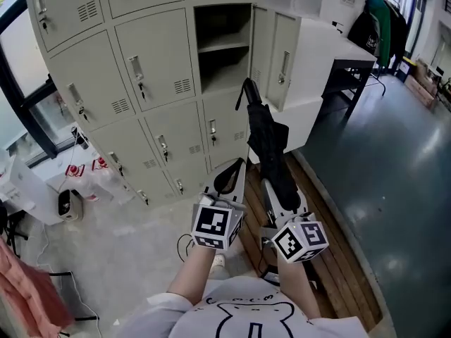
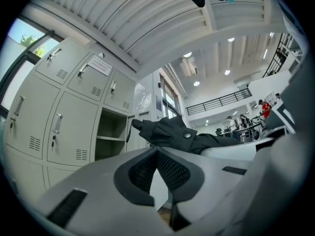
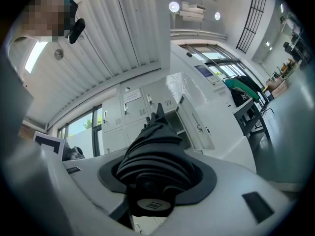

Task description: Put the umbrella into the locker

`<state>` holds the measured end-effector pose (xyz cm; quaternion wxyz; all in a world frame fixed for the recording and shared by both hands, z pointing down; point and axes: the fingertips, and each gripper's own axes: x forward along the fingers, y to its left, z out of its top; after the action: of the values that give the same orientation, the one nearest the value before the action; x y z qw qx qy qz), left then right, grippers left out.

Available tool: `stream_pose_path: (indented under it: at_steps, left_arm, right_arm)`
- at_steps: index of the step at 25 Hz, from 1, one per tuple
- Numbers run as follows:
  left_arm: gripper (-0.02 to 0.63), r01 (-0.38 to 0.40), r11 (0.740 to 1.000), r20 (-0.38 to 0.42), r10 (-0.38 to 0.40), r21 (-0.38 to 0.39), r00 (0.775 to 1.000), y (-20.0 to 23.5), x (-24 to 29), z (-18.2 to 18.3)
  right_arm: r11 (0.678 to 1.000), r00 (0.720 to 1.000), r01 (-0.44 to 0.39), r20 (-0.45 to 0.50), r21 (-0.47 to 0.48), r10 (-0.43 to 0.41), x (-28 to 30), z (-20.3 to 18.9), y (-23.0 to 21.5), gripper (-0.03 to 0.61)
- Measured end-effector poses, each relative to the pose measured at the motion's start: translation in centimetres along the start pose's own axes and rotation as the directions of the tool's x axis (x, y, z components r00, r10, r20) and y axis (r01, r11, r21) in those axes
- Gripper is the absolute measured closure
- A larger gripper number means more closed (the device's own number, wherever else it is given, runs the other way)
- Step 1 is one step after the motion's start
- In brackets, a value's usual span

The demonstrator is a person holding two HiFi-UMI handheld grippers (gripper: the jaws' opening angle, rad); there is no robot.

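Leftmost, grey locker bank (image 1: 151,62), doors shut; one compartment (image 1: 223,72) open, shelf (image 1: 222,44) inside. Left claw (image 1: 238,166) closed tip to tip, empty. Right claw (image 1: 283,201) clamped on folded black umbrella (image 1: 266,139), tip toward open compartment, outside it

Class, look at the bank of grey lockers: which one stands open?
The locker just beyond the tip of the umbrella. Its door swings out to the right, baring a shelf inside. All the others show shut doors.
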<state>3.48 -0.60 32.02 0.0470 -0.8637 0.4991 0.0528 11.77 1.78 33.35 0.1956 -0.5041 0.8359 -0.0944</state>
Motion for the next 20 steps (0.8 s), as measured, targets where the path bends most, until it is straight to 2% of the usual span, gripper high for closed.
stream_pose_path:
  at_steps: [3,9,20]
  left_arm:
    - [0.618,-0.006,1.000,-0.017,0.006,-0.008,1.000,3.1,0.9,-0.6]
    - [0.618,-0.021,1.000,0.004,0.021,-0.015,1.000,9.6,3.9,-1.3]
    - [0.618,0.017,1.000,-0.024,-0.018,-0.024,1.000,17.3,7.9,-2.7]
  right_arm:
    - [1.000,1.000,-0.001,-0.019,0.006,0.001,3.2,-1.5,0.2,0.368]
    - [1.000,0.999,-0.005,-0.045,0.007,0.006,9.9,-4.1,0.4,0.368]
    - [0.998,0.995,0.059,-0.084,0.030,-0.057,18.4,-7.5,-0.9,0.368]
